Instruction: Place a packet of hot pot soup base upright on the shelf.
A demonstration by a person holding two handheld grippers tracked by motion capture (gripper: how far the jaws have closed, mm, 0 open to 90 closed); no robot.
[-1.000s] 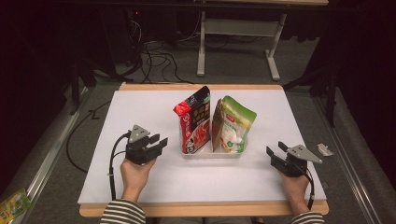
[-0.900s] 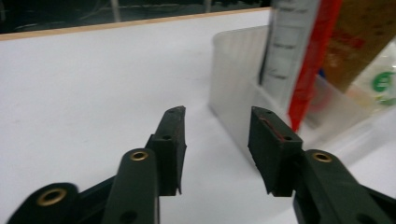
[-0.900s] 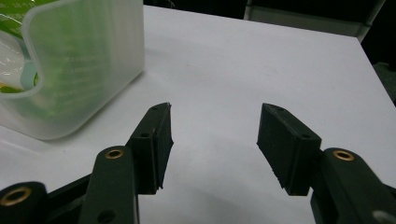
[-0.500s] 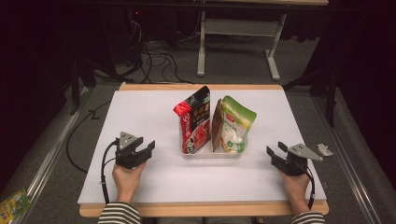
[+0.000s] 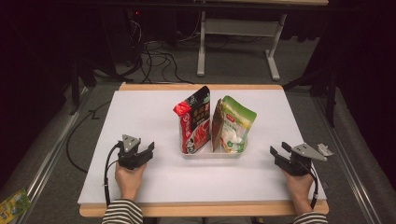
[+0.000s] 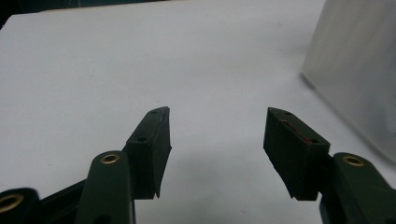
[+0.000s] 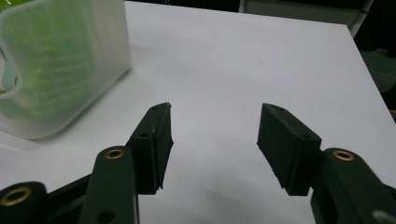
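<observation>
A clear plastic bin [image 5: 210,153] stands mid-table and holds two upright pouches, a red and black pouch [image 5: 194,119] on its left and a green pouch [image 5: 233,126] on its right. My left gripper [image 5: 145,150] rests low on the white sheet to the left of the bin. Its jaws have just been opening and stand apart with nothing between them [image 6: 217,126]; the bin wall [image 6: 355,70] lies off to its right. My right gripper [image 5: 276,154] sits right of the bin, open and empty [image 7: 215,123], with the bin [image 7: 60,70] at its left.
The white sheet [image 5: 154,112] covers a wooden table whose front edge is near my hands. A green packet [image 5: 11,207] lies on the floor at lower left. Cables [image 5: 154,53] and a metal table frame [image 5: 243,32] stand beyond the far edge.
My left gripper has sunk toward the sheet and shifted slightly left, and its jaws have spread wider. The right gripper, the bin and the pouches have not moved.
</observation>
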